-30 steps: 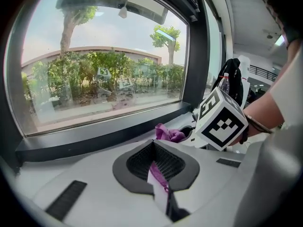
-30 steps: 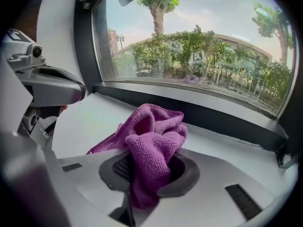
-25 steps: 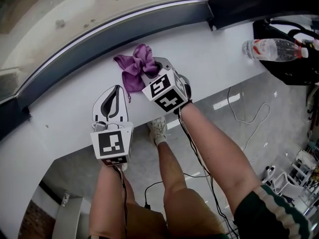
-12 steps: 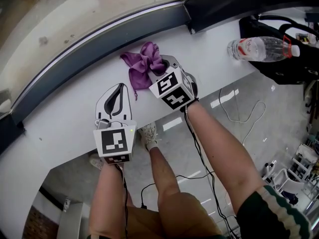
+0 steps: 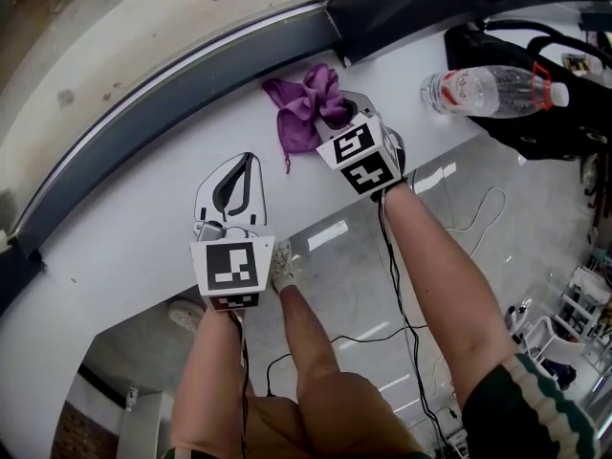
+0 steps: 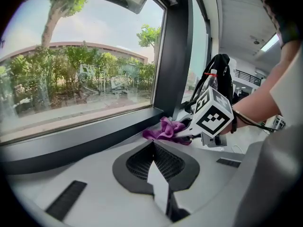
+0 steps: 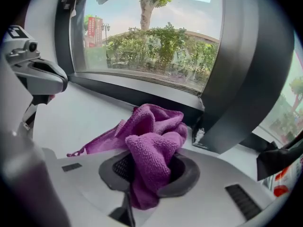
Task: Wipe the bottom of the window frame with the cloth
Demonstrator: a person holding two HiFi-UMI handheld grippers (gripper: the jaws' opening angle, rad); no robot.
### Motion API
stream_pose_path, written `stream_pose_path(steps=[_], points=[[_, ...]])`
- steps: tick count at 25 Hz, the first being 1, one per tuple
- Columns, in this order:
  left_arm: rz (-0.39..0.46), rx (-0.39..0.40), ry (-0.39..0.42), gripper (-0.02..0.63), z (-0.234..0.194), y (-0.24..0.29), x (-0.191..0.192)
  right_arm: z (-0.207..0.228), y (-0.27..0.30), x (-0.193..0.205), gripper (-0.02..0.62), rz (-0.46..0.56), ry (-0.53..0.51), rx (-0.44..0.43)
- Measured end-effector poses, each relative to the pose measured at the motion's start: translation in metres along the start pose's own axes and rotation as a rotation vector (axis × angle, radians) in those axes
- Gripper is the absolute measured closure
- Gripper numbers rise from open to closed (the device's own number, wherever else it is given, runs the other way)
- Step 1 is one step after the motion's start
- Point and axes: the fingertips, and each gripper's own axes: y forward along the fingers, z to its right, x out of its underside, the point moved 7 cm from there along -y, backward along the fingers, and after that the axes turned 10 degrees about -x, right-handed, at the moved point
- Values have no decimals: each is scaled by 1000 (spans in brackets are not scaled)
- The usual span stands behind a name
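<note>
**1. Tool state.** My right gripper (image 5: 340, 113) is pinched on a bunched purple microfibre cloth (image 5: 306, 101). In the right gripper view the fabric fills the gap between the pads and bulges out ahead of them. My left gripper (image 5: 241, 172) has its jaws pressed together with nothing between them. It rests over the sill, well apart from the cloth.

**2. Controlling relation.** The cloth lies ahead of the right gripper, between the jaws and the bottom rail of the window frame (image 5: 191, 76). It sits near the corner where that rail meets the dark upright post (image 5: 382, 3). A narrow strip of white sill shows between cloth and rail in the head view, so I judge them close but apart. The rail's long axis runs away to my left from this corner. I judge that the wipe calls for a short push forward onto the rail, then travel leftward along it. The right gripper is the nearer tool.

**3. Surface.** The white sill (image 5: 115, 237) is smooth and bare along the rail.

**4. Surroundings.** A water bottle (image 5: 492, 92) lies on the sill to my right beside a black bag (image 5: 535, 55), both clear of the leftward path. The left gripper stands nearer to that path.
</note>
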Motion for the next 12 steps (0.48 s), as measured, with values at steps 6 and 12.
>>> stream_pose_path(steps=[6, 12], points=[[-1, 8, -2, 597, 6, 2, 0, 29, -11, 14, 489, -19, 56, 112], [-13, 14, -6, 597, 7, -1, 5, 20, -14, 17, 492, -34, -16, 154]])
